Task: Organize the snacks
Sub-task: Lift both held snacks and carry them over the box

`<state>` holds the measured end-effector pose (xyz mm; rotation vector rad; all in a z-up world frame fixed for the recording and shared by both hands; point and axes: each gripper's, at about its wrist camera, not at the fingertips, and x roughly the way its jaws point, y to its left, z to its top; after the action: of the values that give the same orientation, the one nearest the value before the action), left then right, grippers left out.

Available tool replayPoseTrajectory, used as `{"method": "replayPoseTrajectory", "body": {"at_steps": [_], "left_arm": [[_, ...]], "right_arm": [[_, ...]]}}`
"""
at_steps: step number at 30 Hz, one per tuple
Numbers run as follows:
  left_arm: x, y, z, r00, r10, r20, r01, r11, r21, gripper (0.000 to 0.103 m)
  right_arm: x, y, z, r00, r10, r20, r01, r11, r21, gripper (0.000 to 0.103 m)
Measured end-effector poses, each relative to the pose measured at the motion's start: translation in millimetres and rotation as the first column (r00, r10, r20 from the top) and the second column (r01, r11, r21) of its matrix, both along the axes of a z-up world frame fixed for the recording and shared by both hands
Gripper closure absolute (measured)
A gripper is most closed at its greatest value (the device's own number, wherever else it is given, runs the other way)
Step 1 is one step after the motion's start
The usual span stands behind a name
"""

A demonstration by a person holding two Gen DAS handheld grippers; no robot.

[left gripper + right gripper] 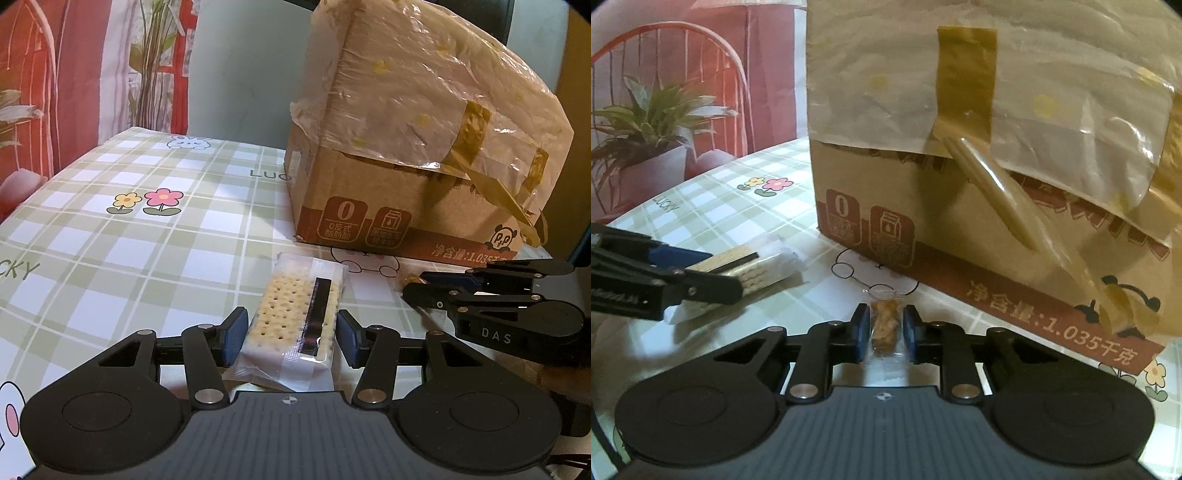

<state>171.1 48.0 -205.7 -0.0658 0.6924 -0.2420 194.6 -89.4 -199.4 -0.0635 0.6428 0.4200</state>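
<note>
right gripper [884, 332] pinches small crinkly snack packet [884, 325].

You are working in a home, at a dining table: a checked tablecloth [122, 236] with cartoon flowers and rabbits is covering it, and a patterned curtain [55, 85] is hanging behind that table beside a pale wall.

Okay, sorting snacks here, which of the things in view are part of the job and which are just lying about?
Part of the job:
- cracker pack, held in the left gripper
- small wrapped snack, held in the right gripper
- cardboard box, possibly the snack container; contents unseen

Just lying about:
- checked tablecloth
- loose brown tape on the box
- potted plant behind
</note>
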Motion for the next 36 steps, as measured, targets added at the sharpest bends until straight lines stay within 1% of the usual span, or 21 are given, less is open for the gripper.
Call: {"method": "replayPoseTrajectory", "body": {"at_steps": [7,17,19,21,24,27,31,33,36], "left_arm": [[-0.2,-0.6,-0.1,1.0,-0.003,0.004,0.003,1.0,0.006,0.049],[0.2,-0.2,-0.2,1.0,0.0,0.006,0.0,1.0,0.0,0.048],[0.4,2.1,0.1,1.0,0.01,0.005,-0.01,1.0,-0.011,0.052],[1.2,5.0,0.8,1.0,0.015,0.0,-0.015,0.999,-0.028,0.053],[0.9,5.0,4.1,1.0,0.023,-0.001,-0.023,0.999,-0.022,0.053],[-2.1,5.6,12.7,0.999,0.028,0.02,-0.028,0.999,-0.037,0.053],[-5.1,5.8,29.1,0.998,0.038,0.051,-0.035,0.998,-0.057,0.053],[-7.5,4.1,42.1,0.996,0.036,0.085,-0.032,0.998,-0.055,0.053],[-11.6,1.7,66.3,0.988,0.026,0.15,-0.017,0.998,-0.06,0.053]], "right_arm": [[-1.0,6.2,-0.8,0.999,0.037,0.013,-0.037,0.999,-0.006,0.082],[-0.4,4.1,-1.1,0.999,0.047,0.011,-0.047,0.999,0.013,0.082],[0.0,3.6,-1.2,0.999,0.049,0.009,-0.049,0.999,0.019,0.082],[-0.3,3.3,-1.0,0.999,0.053,0.008,-0.053,0.998,0.025,0.082],[-2.7,1.4,0.9,0.999,0.052,0.009,-0.052,0.998,0.037,0.082],[-9.0,-2.7,5.3,0.999,0.03,0.02,-0.031,0.998,0.055,0.082],[-25.0,-14.6,9.8,0.999,0.023,0.025,-0.025,0.994,0.111,0.082],[-31.4,-20.1,19.1,0.998,0.025,0.061,-0.033,0.99,0.134,0.082],[-38.9,-27.3,40.7,0.99,0.018,0.138,-0.041,0.986,0.164,0.082]]}}
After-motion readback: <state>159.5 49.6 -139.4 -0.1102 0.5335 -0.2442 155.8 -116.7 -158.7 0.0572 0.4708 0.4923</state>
